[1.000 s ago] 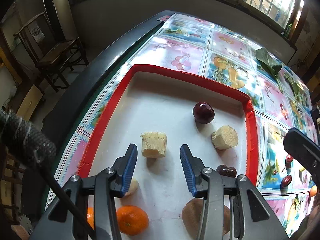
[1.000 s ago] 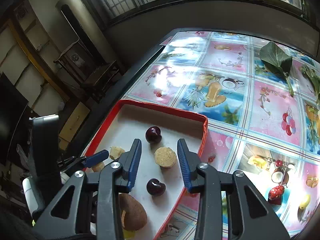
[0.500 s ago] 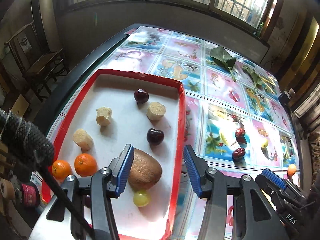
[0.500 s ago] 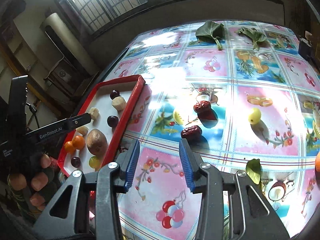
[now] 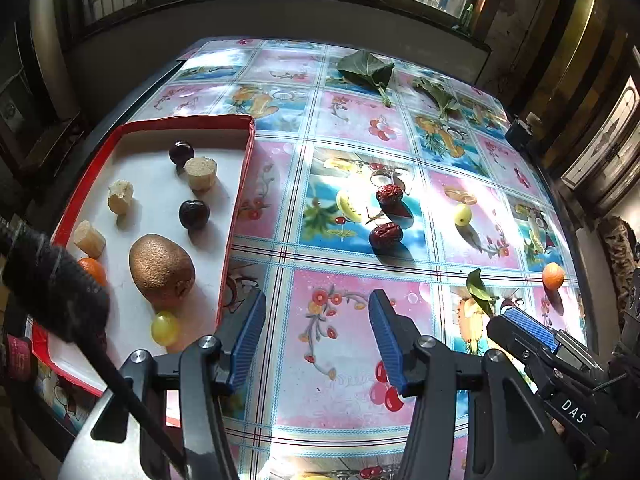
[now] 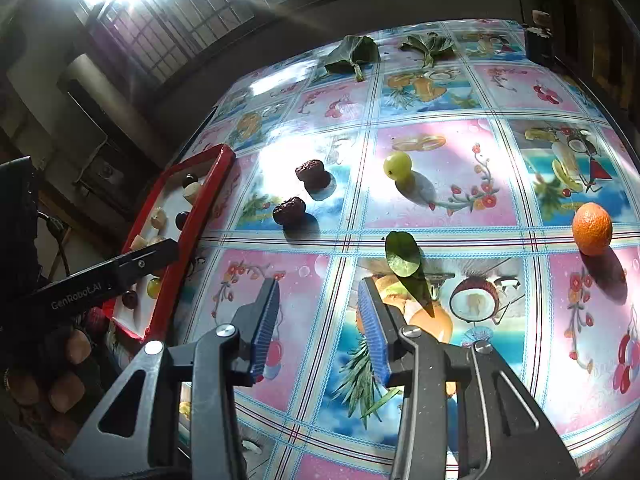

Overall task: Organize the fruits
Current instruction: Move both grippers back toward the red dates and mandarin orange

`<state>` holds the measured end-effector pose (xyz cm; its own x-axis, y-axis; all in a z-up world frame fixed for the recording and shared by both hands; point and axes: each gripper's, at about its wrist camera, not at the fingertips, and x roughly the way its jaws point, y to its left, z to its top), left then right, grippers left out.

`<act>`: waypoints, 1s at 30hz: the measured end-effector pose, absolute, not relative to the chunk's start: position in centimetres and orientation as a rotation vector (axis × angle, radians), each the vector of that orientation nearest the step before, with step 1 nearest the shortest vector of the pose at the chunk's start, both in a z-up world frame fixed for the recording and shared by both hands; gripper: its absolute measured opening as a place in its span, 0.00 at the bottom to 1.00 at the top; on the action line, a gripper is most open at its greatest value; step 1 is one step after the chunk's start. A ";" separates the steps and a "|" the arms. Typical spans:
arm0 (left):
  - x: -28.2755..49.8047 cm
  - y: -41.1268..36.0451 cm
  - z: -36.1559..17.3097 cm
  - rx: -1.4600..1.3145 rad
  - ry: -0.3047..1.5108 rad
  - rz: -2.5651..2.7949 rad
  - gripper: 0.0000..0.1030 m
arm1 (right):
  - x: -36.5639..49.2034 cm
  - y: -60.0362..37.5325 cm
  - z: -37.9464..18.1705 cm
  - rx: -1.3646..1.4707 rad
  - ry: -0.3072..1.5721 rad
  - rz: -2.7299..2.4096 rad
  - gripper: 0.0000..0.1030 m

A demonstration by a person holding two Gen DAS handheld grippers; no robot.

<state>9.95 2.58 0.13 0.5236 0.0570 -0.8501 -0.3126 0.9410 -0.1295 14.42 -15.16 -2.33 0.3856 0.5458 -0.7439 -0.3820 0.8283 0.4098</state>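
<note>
From the left wrist view, the left gripper [image 5: 316, 340] hangs over a pink panel of the glossy, fruit-printed tablecloth [image 5: 348, 128]; its ribbed blue pads stand moderately apart, have just been opening, and hold nothing. Just left of it sits a shallow rectangular red-rimmed tray [image 5: 236, 200] with a white floor. On that floor lie a fuzzy brown oval kiwi [image 5: 160, 266], a translucent green grape [image 5: 164, 328] touching the kiwi's near end, two glossy dark cherries [image 5: 194, 214], three pale fibrous cut chunks [image 5: 200, 172], and a tangerine [image 5: 94, 270] partly hidden by a black braided cable [image 5: 52, 280] that crosses the tray's near corner. Out on the cloth, well apart from the tray, lie two wrinkled red dates [image 5: 386, 234], a second smooth grape [image 5: 463, 215], a small orange [image 5: 553, 276] and a loose green leaf [image 5: 478, 290]. Two larger leaves [image 5: 366, 68] rest at the far edge. The right gripper [image 5: 532, 330] enters at lower right.

From the right wrist view, the right gripper [image 6: 318, 320] is narrowly parted and empty above the cloth. The loose leaf [image 6: 402, 254] lies just beyond its right pad. The dates [image 6: 290, 210], grape [image 6: 397, 165] and pebbled orange [image 6: 592, 228] lie farther out, apart from one another. The left gripper's black body [image 6: 100, 280] crosses in front of the tray [image 6: 192, 224], concealing part of its contents.
</note>
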 end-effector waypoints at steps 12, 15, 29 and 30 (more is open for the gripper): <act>10.5 0.2 -1.3 -0.279 1.041 0.181 0.54 | 13.9 -21.2 -3.5 0.236 0.996 0.464 0.41; 10.6 -0.2 -1.6 -0.277 1.052 0.171 0.54 | 13.9 -23.1 -4.0 0.261 0.997 0.419 0.41; 11.6 -0.3 -2.6 -0.287 1.087 0.159 0.56 | 15.3 -27.7 -4.8 0.302 0.983 0.267 0.41; 11.7 -0.3 -2.7 -0.288 1.089 0.157 0.56 | 15.5 -27.7 -4.8 0.302 0.981 0.260 0.41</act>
<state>11.74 -0.35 -2.65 0.4577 -0.0154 -0.8890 -0.2655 0.9519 -0.1531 15.46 -27.75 -4.82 0.5314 0.3488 -0.7720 -0.0790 0.9277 0.3648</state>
